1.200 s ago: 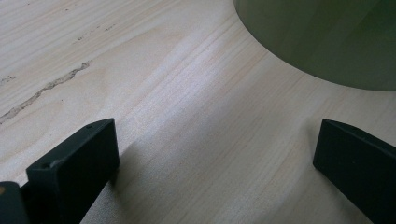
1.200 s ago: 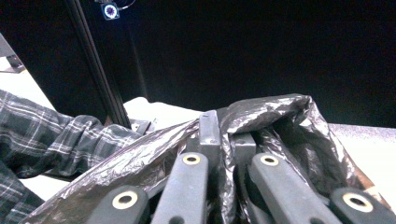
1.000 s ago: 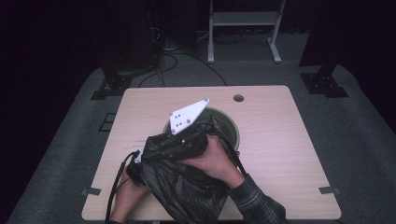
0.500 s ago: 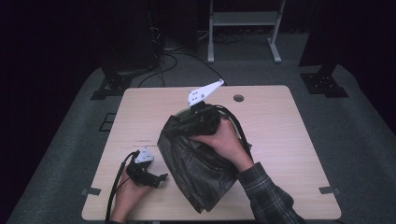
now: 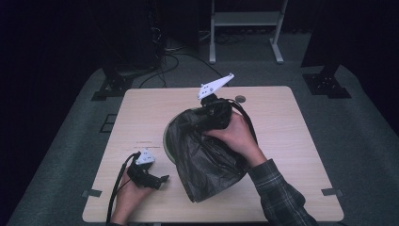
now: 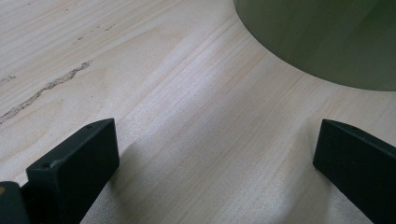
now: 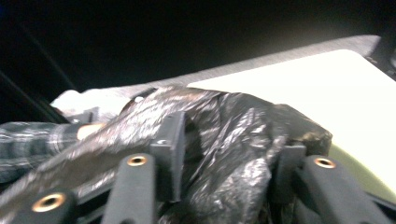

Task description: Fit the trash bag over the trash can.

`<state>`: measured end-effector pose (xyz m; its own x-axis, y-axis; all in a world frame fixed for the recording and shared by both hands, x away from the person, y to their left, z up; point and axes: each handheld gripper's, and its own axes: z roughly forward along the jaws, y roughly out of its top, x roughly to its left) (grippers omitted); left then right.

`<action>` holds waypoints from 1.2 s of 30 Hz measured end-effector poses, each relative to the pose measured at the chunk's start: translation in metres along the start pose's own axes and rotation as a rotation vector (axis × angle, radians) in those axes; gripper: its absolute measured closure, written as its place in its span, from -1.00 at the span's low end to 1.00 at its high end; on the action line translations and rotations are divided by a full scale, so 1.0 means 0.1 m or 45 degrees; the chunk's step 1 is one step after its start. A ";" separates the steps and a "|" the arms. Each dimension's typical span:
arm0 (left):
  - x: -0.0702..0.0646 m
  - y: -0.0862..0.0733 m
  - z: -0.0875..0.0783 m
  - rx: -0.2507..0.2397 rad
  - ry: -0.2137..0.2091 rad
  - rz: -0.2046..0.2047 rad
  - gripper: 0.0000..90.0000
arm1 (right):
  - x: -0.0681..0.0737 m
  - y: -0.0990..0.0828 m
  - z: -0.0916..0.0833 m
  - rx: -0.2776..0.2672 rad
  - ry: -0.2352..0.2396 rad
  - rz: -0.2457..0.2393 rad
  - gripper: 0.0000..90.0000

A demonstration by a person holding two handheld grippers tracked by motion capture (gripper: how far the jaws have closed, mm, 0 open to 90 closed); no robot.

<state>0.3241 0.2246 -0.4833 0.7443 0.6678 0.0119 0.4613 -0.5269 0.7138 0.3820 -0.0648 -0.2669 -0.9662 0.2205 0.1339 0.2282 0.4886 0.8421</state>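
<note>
A small dark disc (image 5: 240,99) lies near the far edge of the pale wooden surface (image 5: 291,155); a metal stand (image 5: 244,28) rises behind.

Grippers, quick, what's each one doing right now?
Left gripper: jaws open, holding nothing, over the table.
Right gripper: jaws have just been opening, black bag bunched between them.

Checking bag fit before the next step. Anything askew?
Yes. The black bin bag lies slumped across the green bin and onto the table, not seated around the rim. The right gripper has folds of it between its jaws.
</note>
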 end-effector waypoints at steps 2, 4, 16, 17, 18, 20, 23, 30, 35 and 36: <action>0.00 0.00 0.00 0.000 0.000 0.000 -1.00 | -0.02 -0.03 -0.07 -0.010 -0.007 0.013 0.13; 0.00 0.00 0.00 0.000 0.000 0.000 -1.00 | -0.04 -0.05 -0.12 0.001 -0.001 0.027 0.04; 0.00 0.00 0.00 0.000 0.002 -0.002 -1.00 | -0.13 -0.36 -0.40 0.009 -0.071 0.071 -0.04; 0.00 0.00 0.00 0.000 0.002 -0.002 -1.00 | -0.13 -0.36 -0.40 0.009 -0.071 0.071 -0.04; 0.00 0.00 0.00 0.000 0.002 -0.002 -1.00 | -0.14 -0.38 -0.41 0.004 -0.072 0.077 -0.04; 0.00 0.00 0.00 0.001 0.001 0.000 -1.00 | -0.14 -0.42 -0.43 0.000 -0.079 0.076 0.09; 0.00 0.01 -0.04 0.030 -0.003 0.019 -1.00 | -0.15 -0.46 -0.44 0.001 -0.087 0.063 0.50; 0.02 0.14 -0.34 -0.082 -0.064 0.000 -1.00 | -0.17 -0.43 -0.40 0.011 -0.087 0.052 0.81; 0.01 0.36 -0.72 -0.196 -0.171 0.017 -1.00 | -0.20 -0.42 -0.35 0.014 -0.081 0.049 0.83; 0.01 0.36 -0.72 -0.196 -0.171 0.017 -0.97 | -0.20 -0.42 -0.35 0.014 -0.081 0.049 0.83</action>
<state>0.3063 0.2441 -0.4069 0.8123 0.5797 -0.0643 0.3797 -0.4418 0.8128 0.3878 -0.1200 -0.2869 -0.9471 0.2922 0.1327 0.2670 0.4879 0.8311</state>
